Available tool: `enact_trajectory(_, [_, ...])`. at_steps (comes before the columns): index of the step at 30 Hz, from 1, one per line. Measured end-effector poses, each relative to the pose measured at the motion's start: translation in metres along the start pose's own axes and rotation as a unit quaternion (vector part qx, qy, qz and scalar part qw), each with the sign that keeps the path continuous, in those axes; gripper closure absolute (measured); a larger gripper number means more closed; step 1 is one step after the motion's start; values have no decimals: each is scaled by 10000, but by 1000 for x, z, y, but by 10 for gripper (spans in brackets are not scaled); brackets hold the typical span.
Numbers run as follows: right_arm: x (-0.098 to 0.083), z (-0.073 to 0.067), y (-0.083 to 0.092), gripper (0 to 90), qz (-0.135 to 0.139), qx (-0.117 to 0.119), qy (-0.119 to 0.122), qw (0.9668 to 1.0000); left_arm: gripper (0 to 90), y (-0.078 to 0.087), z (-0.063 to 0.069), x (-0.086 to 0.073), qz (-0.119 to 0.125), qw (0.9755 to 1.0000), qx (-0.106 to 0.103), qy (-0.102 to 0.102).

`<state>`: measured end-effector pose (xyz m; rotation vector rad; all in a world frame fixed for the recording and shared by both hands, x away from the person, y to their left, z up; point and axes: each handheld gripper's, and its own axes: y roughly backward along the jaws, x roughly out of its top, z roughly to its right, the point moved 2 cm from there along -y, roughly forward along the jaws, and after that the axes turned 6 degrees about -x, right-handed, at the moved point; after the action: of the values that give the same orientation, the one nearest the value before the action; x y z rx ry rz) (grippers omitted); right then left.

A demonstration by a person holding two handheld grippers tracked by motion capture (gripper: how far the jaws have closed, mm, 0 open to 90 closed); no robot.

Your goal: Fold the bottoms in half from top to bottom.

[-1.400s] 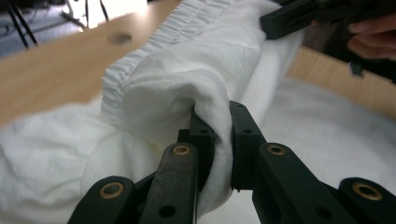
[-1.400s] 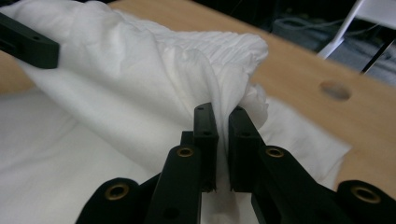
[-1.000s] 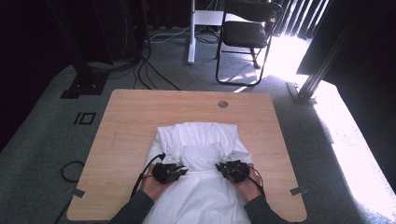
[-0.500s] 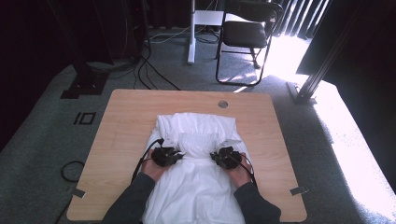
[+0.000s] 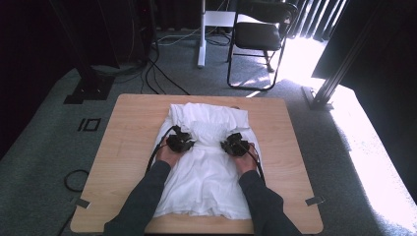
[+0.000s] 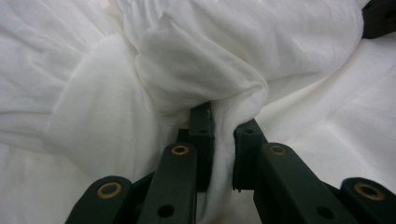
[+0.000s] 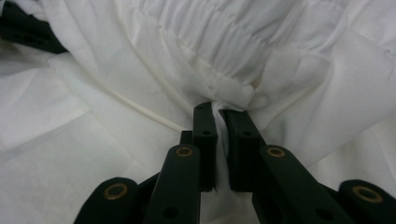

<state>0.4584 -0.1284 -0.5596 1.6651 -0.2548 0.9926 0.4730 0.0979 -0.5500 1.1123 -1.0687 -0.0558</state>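
White garment (image 5: 206, 172) lies on the table (image 5: 123, 147), centre of the high view, running from the bottom edge up toward the middle. Its far end is bunched into a thick fold in the upper centre.

Left gripper (image 5: 181, 141) sits at centre left, right gripper (image 5: 235, 145) at centre right, both on the cloth. Left gripper view: jaws narrow, a pleat of cloth (image 6: 224, 140) pinched between them. Right gripper view: jaws narrow too, clamped on a gathered, ribbed edge (image 7: 224, 93).

Change over the last second: both hands have travelled up the frame, from near the bottom edge to the middle, carrying the pinched cloth with them. Grip did not loosen on the way. The folded layer now covers more of the upper half, and the near part lies flatter.

Judgement: a fold toward the far end, mid-way through. Next, the held edge likely has to be laid down square on the far part. Risk: the bunched layer creasing unevenly.
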Motion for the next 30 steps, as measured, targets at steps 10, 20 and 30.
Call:
enact_trajectory(10, [21,11,-7,848,-3,-139,-141,9998,845,10,-4,14,200,9998,-13,87])
enact_trajectory(20, [49,10,84,848,1464,-89,176,9890,846,113,34,38,1555,9862,-509,-242])
enact_trajectory(30, [-6,-14,118,844,1545,214,755,9849,836,102,68,-20,1168,9892,-763,-448])
